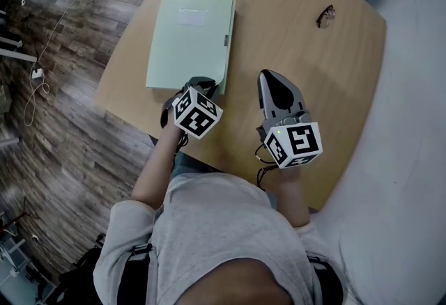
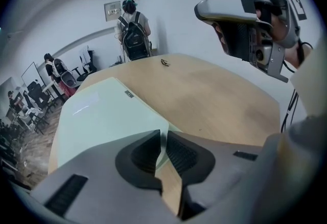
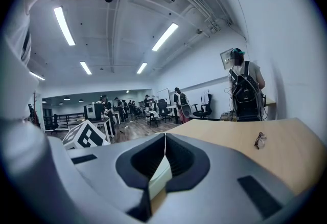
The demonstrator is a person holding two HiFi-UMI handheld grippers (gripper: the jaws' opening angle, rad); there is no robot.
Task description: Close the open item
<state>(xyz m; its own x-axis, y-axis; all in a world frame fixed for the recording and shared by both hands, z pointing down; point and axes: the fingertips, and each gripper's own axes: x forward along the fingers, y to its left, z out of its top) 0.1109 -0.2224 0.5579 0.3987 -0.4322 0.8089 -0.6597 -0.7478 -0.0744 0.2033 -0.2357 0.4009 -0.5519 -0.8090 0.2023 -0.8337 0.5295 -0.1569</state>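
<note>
The pale green folder (image 1: 189, 39) lies flat and closed on the wooden bench (image 1: 300, 53). The left gripper (image 2: 162, 135) sits at the folder's near right corner, its jaws parted by only a narrow slit (the corner shows through it, apparently unpinched). The right gripper (image 3: 164, 137) is just beside the folder, over bare wood, jaws pressed together on nothing. A pair of glasses (image 1: 326, 16) lies well apart.

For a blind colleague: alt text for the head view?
From above: a person holds two hand-held grippers over a wooden table, the left hand-held gripper at the near corner of a closed pale green folder, the right hand-held gripper beside it. Glasses lie farther off.
</note>
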